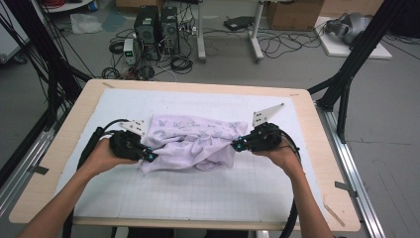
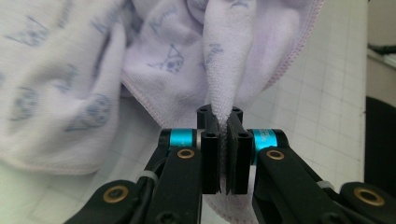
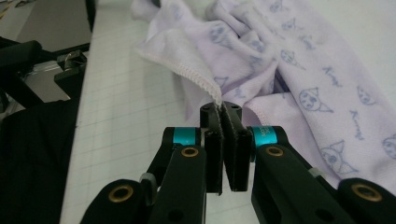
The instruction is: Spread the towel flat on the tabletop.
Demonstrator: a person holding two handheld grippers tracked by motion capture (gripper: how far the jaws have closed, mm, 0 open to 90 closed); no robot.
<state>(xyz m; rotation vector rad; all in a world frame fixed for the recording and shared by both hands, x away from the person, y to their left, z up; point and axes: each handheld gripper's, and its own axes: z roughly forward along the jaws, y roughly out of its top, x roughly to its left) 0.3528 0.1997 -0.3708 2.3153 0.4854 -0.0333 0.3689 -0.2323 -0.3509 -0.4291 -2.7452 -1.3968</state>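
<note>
Lilac printed terry towel (image 1: pixel 193 141) lies crumpled mid-table on the white gridded mat (image 1: pixel 198 193), stretched between left gripper (image 1: pixel 151 157) and right gripper (image 1: pixel 236 145), each clamped on an opposite edge.

- Left gripper (image 1: pixel 150 156): at the towel's (image 1: pixel 190 141) near left corner, pointing inward, jaws pinched tight on a fold.
- Right gripper (image 1: pixel 236 145): at the towel's right edge, pointing inward, jaws clamped on its hem.
- Both forearms reach in from below the towel.
</note>
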